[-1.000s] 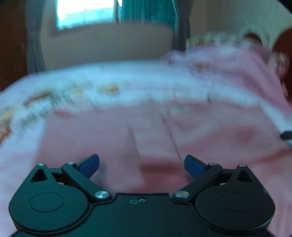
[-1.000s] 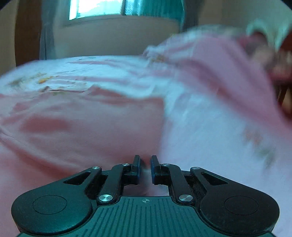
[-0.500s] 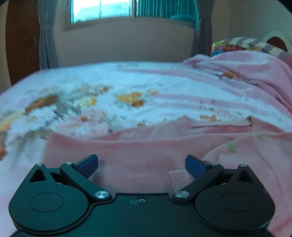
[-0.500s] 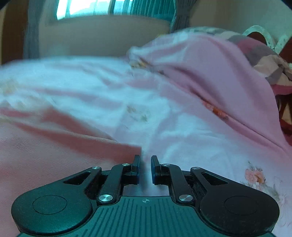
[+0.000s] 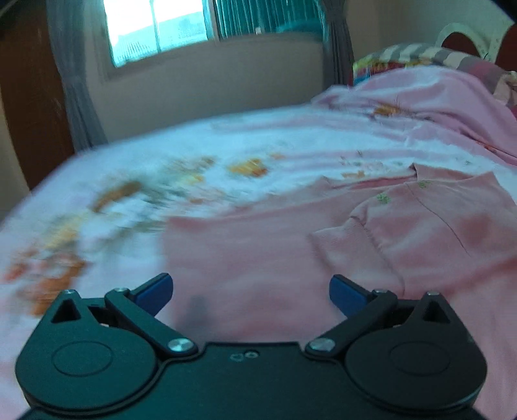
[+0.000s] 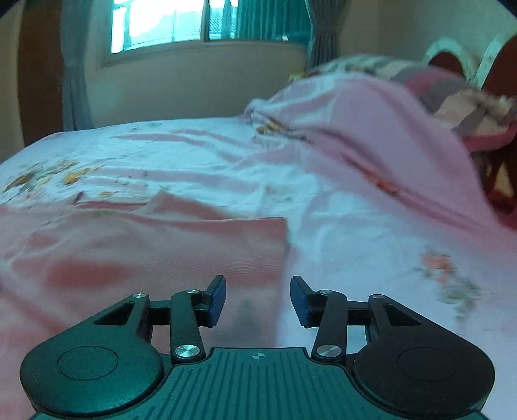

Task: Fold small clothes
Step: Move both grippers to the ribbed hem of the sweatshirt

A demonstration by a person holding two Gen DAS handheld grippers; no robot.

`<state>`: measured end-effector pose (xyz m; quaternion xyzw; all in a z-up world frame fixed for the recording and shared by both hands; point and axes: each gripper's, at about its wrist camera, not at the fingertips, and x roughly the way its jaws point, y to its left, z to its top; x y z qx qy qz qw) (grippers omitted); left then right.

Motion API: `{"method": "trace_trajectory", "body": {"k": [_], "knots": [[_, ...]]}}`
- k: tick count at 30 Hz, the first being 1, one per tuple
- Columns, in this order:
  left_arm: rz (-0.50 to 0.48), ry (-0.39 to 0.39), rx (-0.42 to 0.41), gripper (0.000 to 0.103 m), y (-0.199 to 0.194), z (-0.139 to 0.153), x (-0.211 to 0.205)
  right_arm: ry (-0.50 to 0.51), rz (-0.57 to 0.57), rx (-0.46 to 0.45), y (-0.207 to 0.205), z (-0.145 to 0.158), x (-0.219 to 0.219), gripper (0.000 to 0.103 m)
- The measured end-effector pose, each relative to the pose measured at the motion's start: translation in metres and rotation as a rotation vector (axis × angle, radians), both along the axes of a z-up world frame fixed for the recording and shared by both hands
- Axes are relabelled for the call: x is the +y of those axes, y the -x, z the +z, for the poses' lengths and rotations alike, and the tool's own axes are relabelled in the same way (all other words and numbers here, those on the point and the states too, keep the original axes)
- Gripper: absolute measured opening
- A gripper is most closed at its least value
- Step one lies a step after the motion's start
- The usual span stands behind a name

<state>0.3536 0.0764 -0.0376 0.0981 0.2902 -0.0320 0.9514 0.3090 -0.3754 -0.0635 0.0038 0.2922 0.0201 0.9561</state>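
A small pink garment (image 5: 323, 245) lies flat on the bed, a sleeve folded over its body at the right. It also shows in the right wrist view (image 6: 145, 252), with its right edge just ahead of the fingers. My left gripper (image 5: 250, 290) is open and empty, low over the garment's left part. My right gripper (image 6: 257, 295) is open and empty over the garment's right edge.
The bed has a white sheet with orange flower prints (image 5: 181, 181). A pink blanket (image 6: 371, 129) is heaped at the right, with pillows (image 6: 452, 97) and a headboard behind. A wall with a window (image 5: 161, 29) stands beyond the bed's far edge.
My right gripper was shut and has opened, letting go of the garment's edge. Both grippers have pulled back from the garment, which now lies flat.
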Motion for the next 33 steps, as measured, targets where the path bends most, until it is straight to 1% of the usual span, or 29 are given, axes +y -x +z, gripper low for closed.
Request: {"method": "trace_trajectory", "body": {"k": [2,7,9,12,14,15,18,21,24,25,27,29,30,31,33], "knots": [[0.018,0.026,-0.005,0.102,0.037,0.004,0.025,-0.015,0.026,-0.015,0.035,0.009,-0.003,0.044],[0.064,0.133,0.052,0.102,0.133,-0.003,0.076,-0.157,-0.003,0.011,0.136,0.008,-0.025,0.044],[0.073,0.166,0.079,0.102,0.168,-0.007,0.085,-0.203,-0.031,0.023,0.177,0.006,-0.028,0.044],[0.082,0.19,0.121,0.102,0.205,-0.011,0.088,-0.293,-0.063,0.067,0.228,0.002,-0.029,0.044],[0.062,0.241,0.148,0.102,0.226,-0.014,0.089,-0.32,-0.072,0.08,0.254,0.002,-0.025,0.044],[0.052,0.273,0.176,0.102,0.233,-0.016,0.09,-0.331,-0.074,0.093,0.265,0.001,-0.022,0.044],[0.022,0.365,0.209,0.101,0.249,-0.02,0.092,-0.39,-0.078,0.116,0.288,-0.003,-0.018,0.044],[0.025,0.424,0.225,0.101,0.254,-0.022,0.094,-0.441,-0.075,0.146,0.303,-0.007,-0.017,0.044],[0.014,0.508,0.244,0.1,0.255,-0.026,0.098,-0.477,-0.082,0.159,0.314,-0.01,-0.016,0.044],[0.012,0.535,0.248,0.1,0.259,-0.028,0.097,-0.501,-0.083,0.17,0.315,-0.014,-0.018,0.044],[0.008,0.615,0.256,0.099,0.263,-0.031,0.1,-0.571,-0.089,0.19,0.316,-0.02,-0.022,0.044],[0.017,0.706,0.273,0.096,0.265,-0.033,0.106,-0.609,-0.099,0.194,0.318,-0.024,-0.025,0.044],[0.014,0.748,0.28,0.09,0.266,-0.035,0.108,-0.625,-0.095,0.197,0.318,-0.026,-0.025,0.044],[0.022,0.776,0.286,0.085,0.266,-0.037,0.109,-0.641,-0.087,0.199,0.318,-0.026,-0.025,0.044],[0.035,0.815,0.295,0.08,0.266,-0.042,0.113,-0.653,-0.074,0.199,0.319,-0.028,-0.024,0.044]]}}
